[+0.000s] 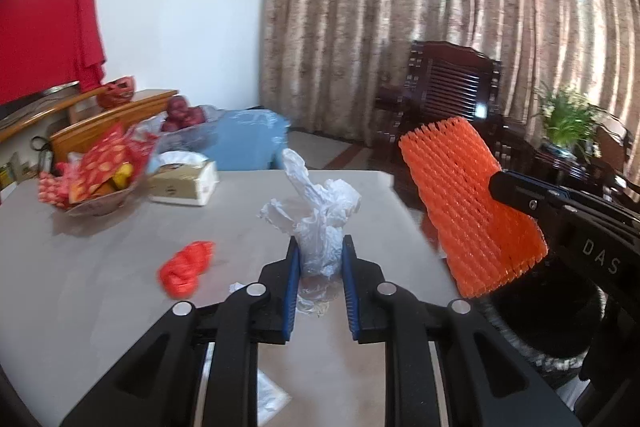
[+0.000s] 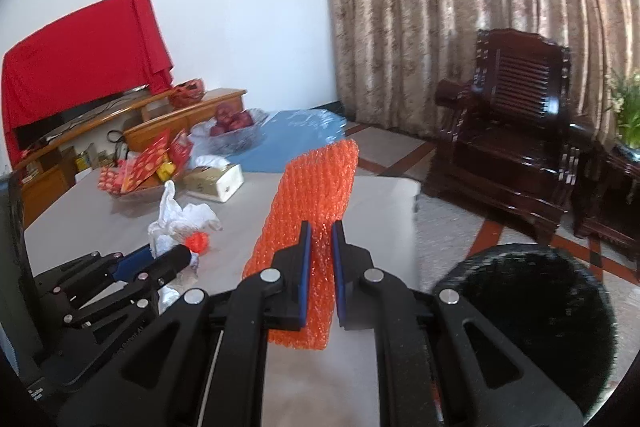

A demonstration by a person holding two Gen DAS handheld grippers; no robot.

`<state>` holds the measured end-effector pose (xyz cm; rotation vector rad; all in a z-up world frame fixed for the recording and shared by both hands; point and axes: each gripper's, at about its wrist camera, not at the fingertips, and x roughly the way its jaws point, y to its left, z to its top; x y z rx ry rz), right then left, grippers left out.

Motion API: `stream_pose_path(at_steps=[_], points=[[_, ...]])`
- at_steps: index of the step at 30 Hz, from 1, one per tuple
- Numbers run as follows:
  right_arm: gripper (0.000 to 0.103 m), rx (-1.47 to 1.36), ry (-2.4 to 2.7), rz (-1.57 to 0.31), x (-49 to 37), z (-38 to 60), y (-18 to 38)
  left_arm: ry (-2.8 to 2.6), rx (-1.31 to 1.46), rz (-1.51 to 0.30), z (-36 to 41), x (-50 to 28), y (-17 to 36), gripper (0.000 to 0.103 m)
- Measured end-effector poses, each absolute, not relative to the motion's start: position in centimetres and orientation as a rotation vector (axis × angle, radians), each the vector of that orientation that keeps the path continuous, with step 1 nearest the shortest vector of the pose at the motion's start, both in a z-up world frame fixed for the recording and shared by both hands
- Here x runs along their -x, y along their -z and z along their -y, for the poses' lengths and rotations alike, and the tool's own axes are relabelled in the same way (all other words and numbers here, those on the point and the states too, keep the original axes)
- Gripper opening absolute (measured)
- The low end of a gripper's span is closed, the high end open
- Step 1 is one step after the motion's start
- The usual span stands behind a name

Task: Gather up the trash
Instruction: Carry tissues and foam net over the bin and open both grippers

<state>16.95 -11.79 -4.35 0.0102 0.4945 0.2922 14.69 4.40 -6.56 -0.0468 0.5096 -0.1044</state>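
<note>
My left gripper (image 1: 320, 247) is shut on a crumpled white plastic bag (image 1: 316, 211), held just above the grey table (image 1: 100, 287). My right gripper (image 2: 321, 233) is shut on an orange foam net sleeve (image 2: 316, 187); the sleeve also shows in the left wrist view (image 1: 468, 203), raised at the table's right edge. A crumpled small orange net (image 1: 186, 267) lies on the table to the left. A black bin (image 2: 532, 327) stands on the floor right of the table, below the sleeve. The left gripper and bag also show in the right wrist view (image 2: 176, 255).
A snack bowl (image 1: 92, 183), a tissue box (image 1: 184, 183) and a glass bowl of apples (image 1: 182, 119) stand at the table's far left. A dark wooden armchair (image 2: 508, 131), a plant (image 1: 568, 119) and curtains lie beyond. White scraps (image 1: 268, 395) lie near me.
</note>
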Motion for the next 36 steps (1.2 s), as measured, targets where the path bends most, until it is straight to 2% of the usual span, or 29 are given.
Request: stream_pose_path(at_steps=[18, 36], points=[[0.009, -0.044, -0.009, -0.464, -13.4, 27.2, 4.6, 0.386, 0.005, -0.474, 9.6, -16.7, 5.3, 0.020], [0.010, -0.076, 0.174, -0.555, -13.5, 37.0, 10.5, 0.565, -0.028, -0.541, 22.2, -19.7, 8.7, 0.020]])
